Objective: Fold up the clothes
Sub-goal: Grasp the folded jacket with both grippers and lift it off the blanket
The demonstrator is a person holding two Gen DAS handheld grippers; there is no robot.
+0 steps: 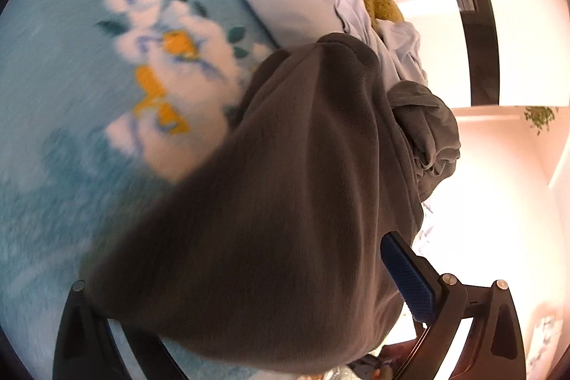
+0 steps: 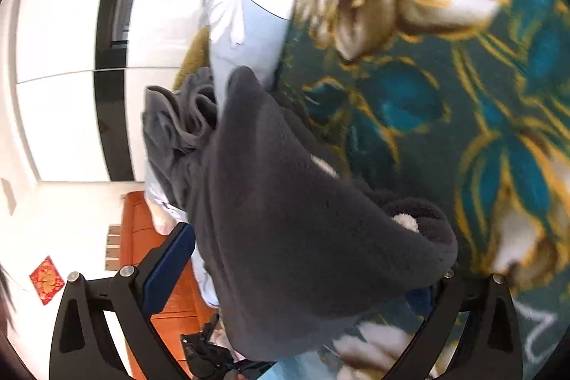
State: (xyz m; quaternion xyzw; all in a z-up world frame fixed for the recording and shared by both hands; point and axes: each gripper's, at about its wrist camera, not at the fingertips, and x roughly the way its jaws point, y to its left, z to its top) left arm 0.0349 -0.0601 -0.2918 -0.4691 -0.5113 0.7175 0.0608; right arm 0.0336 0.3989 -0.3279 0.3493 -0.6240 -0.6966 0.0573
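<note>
Fleece (image 2: 285, 219): grey, bunched over the floral blanket (image 2: 463, 95)
Right gripper (image 2: 306, 276): jaws wide, fleece draped between, no pinch
Left gripper (image 1: 249, 276): can't tell
Risk: fleece slides off, fold collapses

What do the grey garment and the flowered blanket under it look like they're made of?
Grey garment: looks like fleece, matte and napped, with soft thick folds and no sheen; its darker inner lining looks fluffier, perhaps sherpa. Flowered blanket: seems a plush pile, maybe polyester mink, since the fuzzy surface softens the print's edges, though motion blur adds to that. The fibre itself can't be told.
</note>
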